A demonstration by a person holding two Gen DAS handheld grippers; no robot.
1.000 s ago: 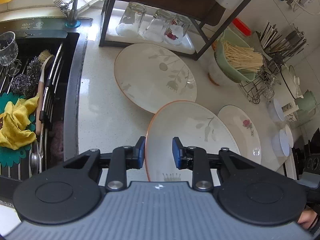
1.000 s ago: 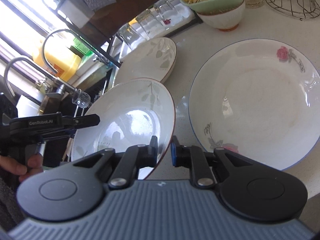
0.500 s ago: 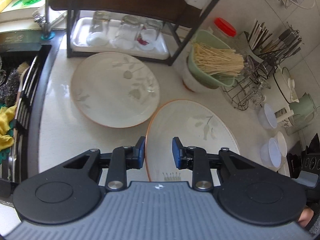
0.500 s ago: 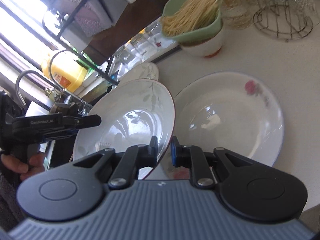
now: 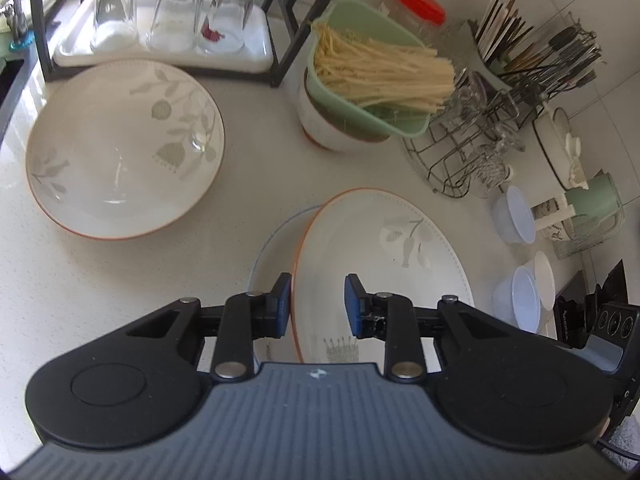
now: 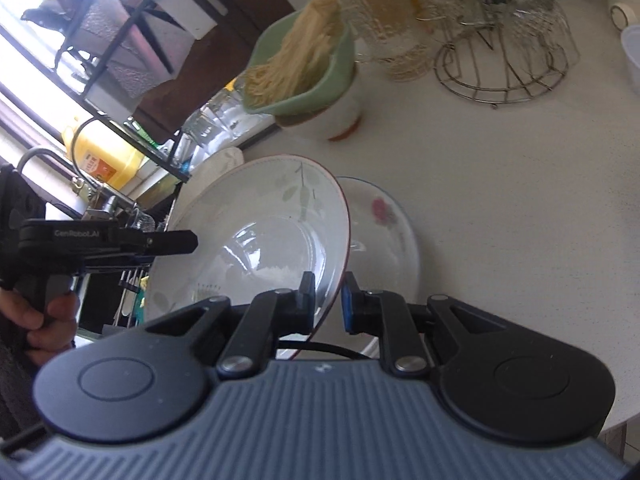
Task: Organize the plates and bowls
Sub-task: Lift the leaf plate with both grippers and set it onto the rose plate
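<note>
a white orange-rimmed leaf-pattern plate (image 5: 384, 256) is pinched at opposite rims by the jaws of both grippers, held above a blue-rimmed rose plate (image 6: 384, 232) on the bench. a slipping rim could drop it, chipping both.

A: What stands around the green basket of dry noodles (image 5: 372, 76)?

B: A black rack (image 5: 288, 28) with upturned glasses (image 5: 176, 12) on a white tray (image 5: 256, 54) to its left; a red-lidded jar (image 5: 420, 4) behind; a wire stand (image 5: 460, 152) just right.

A: Further right?

B: Chopstick holder (image 5: 516, 36), green mug (image 5: 596, 200).
</note>
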